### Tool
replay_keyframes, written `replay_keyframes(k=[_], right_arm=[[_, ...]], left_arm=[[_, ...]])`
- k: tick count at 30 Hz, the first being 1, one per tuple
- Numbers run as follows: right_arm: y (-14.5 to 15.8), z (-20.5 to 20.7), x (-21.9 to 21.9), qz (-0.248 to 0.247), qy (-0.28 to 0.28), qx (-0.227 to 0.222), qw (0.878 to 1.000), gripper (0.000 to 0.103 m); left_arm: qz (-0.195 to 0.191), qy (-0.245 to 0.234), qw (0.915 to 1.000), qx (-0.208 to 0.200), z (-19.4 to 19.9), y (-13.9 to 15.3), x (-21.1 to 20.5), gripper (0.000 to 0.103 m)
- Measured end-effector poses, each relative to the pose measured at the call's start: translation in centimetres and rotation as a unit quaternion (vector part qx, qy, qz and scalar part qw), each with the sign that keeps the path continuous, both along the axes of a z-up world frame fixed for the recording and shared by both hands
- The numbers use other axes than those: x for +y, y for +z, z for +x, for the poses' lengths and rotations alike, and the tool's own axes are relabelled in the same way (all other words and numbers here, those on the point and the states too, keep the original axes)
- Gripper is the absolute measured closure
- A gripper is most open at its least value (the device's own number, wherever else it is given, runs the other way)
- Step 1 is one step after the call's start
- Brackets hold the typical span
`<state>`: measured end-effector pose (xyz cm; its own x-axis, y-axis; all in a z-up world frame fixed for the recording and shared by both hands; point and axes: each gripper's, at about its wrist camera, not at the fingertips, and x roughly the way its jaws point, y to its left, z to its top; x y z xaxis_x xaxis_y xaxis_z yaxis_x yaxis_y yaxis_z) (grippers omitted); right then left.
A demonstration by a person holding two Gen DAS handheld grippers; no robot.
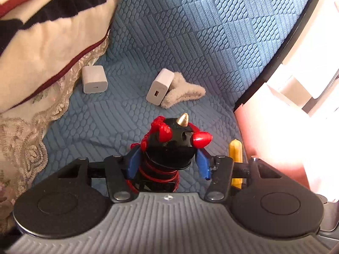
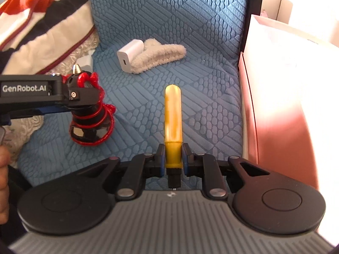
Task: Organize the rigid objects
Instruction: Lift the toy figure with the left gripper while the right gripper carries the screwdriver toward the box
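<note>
A black toy (image 1: pixel 169 148) with red spikes, red coils and a gold tip sits between the blue pads (image 1: pixel 135 160) of my left gripper (image 1: pixel 169 162), which is shut on it. The right wrist view shows that gripper (image 2: pixel 84 97) from the side, clamped on the toy (image 2: pixel 91 122) just over the blue cushion. My right gripper (image 2: pixel 172 156) is shut on the lower end of a yellow rod (image 2: pixel 172 114) that points away along the fingers. The rod (image 1: pixel 236 152) also shows partly behind the left gripper's linkage.
Two white chargers (image 1: pixel 94 82) (image 1: pixel 160 86) lie on the blue textured cushion (image 1: pixel 201 31), one against a fluffy beige hair clip (image 1: pixel 186 94). A striped pillow (image 1: pixel 42 31) and lace cloth (image 1: pixel 21 139) fill the left. A pink box (image 2: pixel 275 110) stands at the right. A hand (image 2: pixel 3 169) is at the left edge.
</note>
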<state>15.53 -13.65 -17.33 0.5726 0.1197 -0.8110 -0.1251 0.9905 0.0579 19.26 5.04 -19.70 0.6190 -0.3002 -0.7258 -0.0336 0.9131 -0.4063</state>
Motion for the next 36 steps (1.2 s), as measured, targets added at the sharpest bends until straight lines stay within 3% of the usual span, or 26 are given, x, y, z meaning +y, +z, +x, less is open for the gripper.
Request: replay_keyframes(k=[8,17,21,30,36], right_arm=[[2.7,-1.0,0.1,0.014,0.018,-0.011,1.000,0.083],[6.5,-2.6,-0.3,0.021,0.035,-0.032,0.999,0.083],[8.5,-3.3,-1.1,0.026,0.034,-0.047,0.998,0.083],[14.1,-3.9,-3.5,0.043,0.021,-0.085,0.995,0.083],[18.2,-4.1,-5.9,0.045,0.018,-0.116,0.992,0.083]], left_arm=[[0.021,-0.012,0.9995,-0.022,-2.4,2.1,-0.8,0.042],[-0.024,0.018,0.9989,-0.035,-4.7,4.8,-0.5,0.042],[-0.018,0.009,0.9987,-0.047,-4.8,7.0,-1.7,0.042],[-0.044,0.006,0.9966,-0.069,-4.7,12.4,-4.7,0.042],[-0.032,-0.010,0.9947,-0.097,-4.0,16.5,-7.8,0.042]])
